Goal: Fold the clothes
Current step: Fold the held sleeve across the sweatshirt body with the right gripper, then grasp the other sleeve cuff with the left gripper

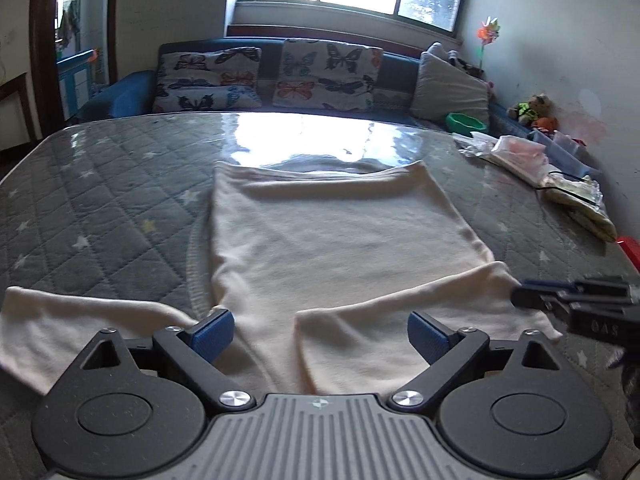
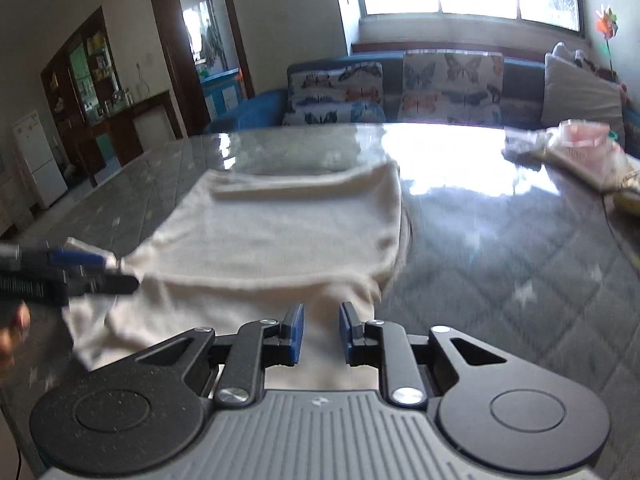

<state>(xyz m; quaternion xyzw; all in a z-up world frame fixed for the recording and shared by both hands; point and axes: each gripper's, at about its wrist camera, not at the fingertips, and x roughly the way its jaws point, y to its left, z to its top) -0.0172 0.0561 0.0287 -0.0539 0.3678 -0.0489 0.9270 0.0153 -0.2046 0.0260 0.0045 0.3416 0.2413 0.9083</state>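
A cream long-sleeved garment (image 1: 336,236) lies flat on the quilted grey table cover, hem toward the window. One sleeve stretches out to the left (image 1: 80,320); the other is folded across the near part of the body (image 1: 400,312). My left gripper (image 1: 320,334) is open wide, low over the garment's near edge, holding nothing. My right gripper (image 2: 320,334) hovers over the garment's near right part (image 2: 280,232), its jaws part open with cloth showing below the gap. It also shows at the right edge of the left wrist view (image 1: 576,300). The left gripper shows at the left of the right wrist view (image 2: 80,272).
A clear sheet covers the table (image 1: 100,200). Plastic bags and packets (image 1: 520,156) lie at the far right corner, with a red object (image 1: 630,246) near the right edge. A blue sofa with butterfly cushions (image 1: 320,76) stands behind the table.
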